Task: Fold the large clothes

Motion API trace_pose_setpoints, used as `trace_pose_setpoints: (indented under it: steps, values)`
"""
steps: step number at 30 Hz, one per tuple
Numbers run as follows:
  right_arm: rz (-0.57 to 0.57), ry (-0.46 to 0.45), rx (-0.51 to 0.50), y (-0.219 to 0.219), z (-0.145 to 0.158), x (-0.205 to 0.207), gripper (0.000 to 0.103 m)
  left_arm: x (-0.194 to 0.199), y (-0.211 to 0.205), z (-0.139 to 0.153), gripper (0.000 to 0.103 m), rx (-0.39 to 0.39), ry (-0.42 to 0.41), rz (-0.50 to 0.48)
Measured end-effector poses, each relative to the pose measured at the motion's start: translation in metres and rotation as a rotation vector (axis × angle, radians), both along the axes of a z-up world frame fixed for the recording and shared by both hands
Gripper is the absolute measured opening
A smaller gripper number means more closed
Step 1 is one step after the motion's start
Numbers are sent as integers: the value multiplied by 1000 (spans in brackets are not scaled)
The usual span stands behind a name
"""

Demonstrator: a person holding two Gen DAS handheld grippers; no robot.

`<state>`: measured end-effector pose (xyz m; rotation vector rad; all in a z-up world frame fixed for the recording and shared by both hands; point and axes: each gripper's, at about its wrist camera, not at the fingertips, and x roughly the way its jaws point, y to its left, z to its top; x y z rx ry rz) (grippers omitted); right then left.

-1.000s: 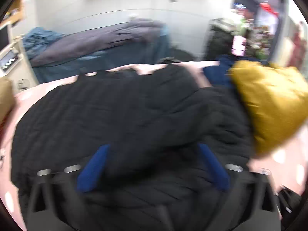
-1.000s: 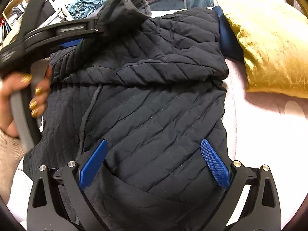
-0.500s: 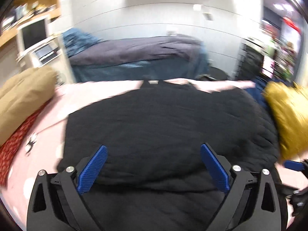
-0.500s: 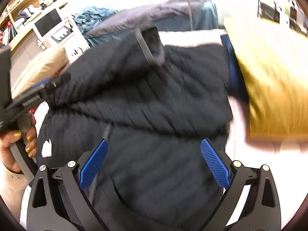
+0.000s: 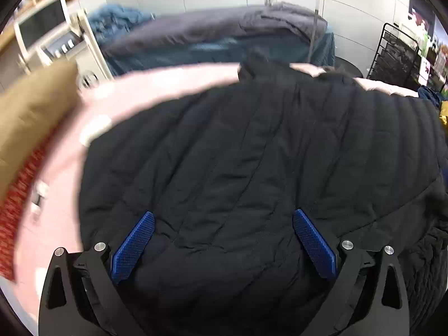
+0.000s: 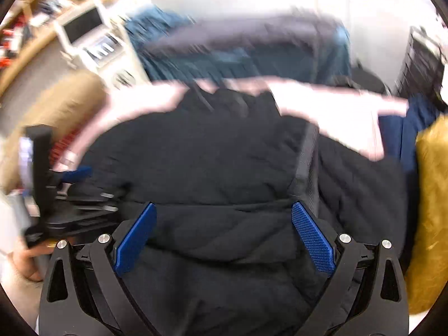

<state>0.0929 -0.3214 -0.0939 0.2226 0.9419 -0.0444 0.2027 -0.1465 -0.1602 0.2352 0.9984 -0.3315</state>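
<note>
Jacket count: one black quilted, under both claws; left gripper jaws opening, right gripper spread apart, both empty.

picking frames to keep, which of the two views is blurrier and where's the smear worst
Right wrist view is blurrier: the back wall, monitor and pink bed edge smear sideways, only the right gripper stays crisp. Left wrist view holds the black jacket fairly sharp, with blur on its left side, at the tan pillow. Both bend strongly at the rims.
</note>
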Motion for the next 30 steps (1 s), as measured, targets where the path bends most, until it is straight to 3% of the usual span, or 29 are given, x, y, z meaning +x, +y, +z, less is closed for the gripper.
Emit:
trace_pose_setpoints:
  steps: [2, 4, 9, 14, 26, 30]
  values:
    - [-43, 133, 43, -12, -41, 10, 97, 6, 7, -11, 98, -53, 58, 19]
    - [-50, 96, 110, -20, -58, 5, 97, 5, 4, -16, 98, -34, 47, -7]
    - [-43, 77, -19, -2, -67, 4, 98, 5, -2, -24, 98, 22, 38, -12]
    - [-45, 88, -4, -3, -71, 7, 98, 15, 0, -25, 98, 8, 85, -31]
    - [-62, -41, -39, 0, -79, -16, 98, -2, 2, -31, 98, -9, -15, -19]
    - [-63, -29, -38, 0, -75, -18, 98, -10, 3, -29, 98, -24, -31, -22]
